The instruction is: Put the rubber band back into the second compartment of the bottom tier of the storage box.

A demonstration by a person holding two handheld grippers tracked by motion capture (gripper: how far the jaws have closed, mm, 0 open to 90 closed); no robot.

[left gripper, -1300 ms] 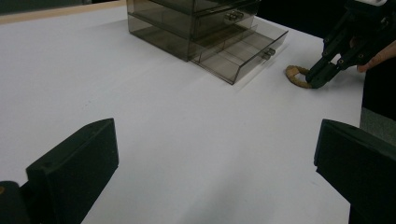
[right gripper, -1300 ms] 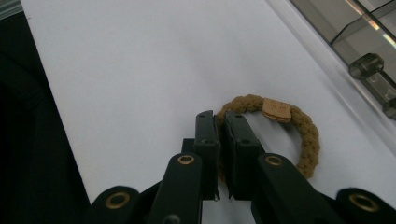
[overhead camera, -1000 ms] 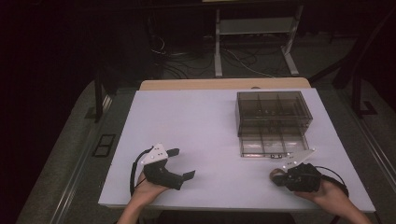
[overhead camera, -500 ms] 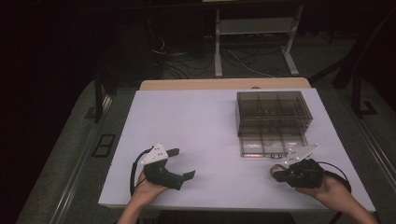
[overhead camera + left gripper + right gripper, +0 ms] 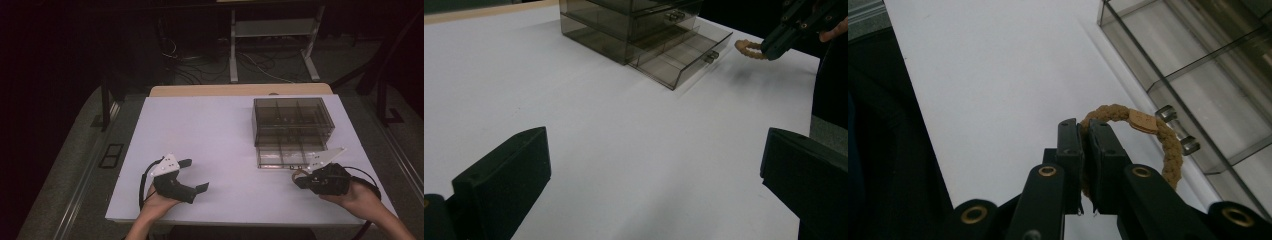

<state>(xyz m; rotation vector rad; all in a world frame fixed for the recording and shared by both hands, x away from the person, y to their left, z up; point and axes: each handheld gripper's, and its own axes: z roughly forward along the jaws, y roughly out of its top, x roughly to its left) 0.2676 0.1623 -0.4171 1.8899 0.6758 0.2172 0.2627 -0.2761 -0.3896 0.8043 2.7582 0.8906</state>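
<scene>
The small brown braided rope bracelet [image 5: 1158, 131] has been lifted a bit and brought closer to the smoky clear plastic drawer box [image 5: 290, 125], whose bottom drawer [image 5: 287, 155] is pulled open. The bracelet is held just off the white table [image 5: 220, 130], in front of that drawer, pinched tight by the right gripper [image 5: 300, 178]. It looks light, soft and bendy, best gripped across the braid. The left gripper [image 5: 194, 175] has stayed resting, jaws wide apart and empty.

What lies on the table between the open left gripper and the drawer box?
Nothing: from the left gripper to the drawer box, the left gripper view shows bare white table.
</scene>
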